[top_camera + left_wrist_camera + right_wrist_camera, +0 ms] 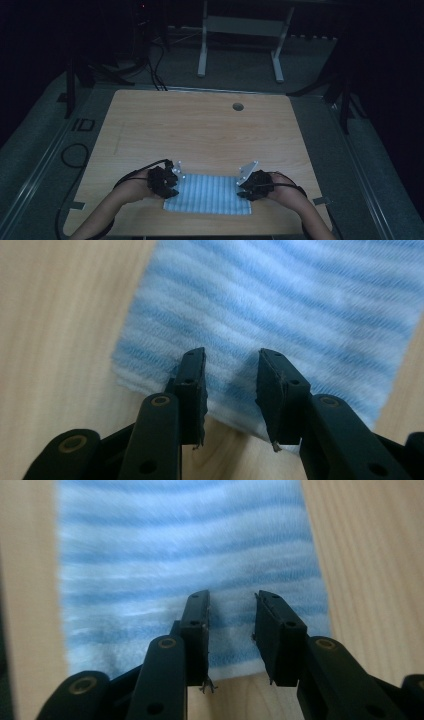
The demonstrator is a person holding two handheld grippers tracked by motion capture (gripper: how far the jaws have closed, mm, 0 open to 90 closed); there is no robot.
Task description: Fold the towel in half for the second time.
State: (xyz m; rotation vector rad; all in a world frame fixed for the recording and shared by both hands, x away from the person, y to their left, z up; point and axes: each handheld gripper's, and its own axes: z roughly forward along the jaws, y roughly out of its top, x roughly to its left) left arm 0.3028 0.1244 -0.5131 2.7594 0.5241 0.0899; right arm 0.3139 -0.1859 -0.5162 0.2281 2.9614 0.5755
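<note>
Lower centre of the high view, striped towel (208, 194) lies flat near the table (200, 125) edge; we hold left gripper (172, 191) and right gripper (241, 193) released over its short ends, likely for folding.

The high view looks forward and down from above the person's side onto the whole wooden table (200, 125), with the floor beyond. Each gripper view rides low and close, looking along its own black jaws. All three share the blue-striped cloth (210, 195) (280, 315) (185, 555) at the table's near edge.
</note>
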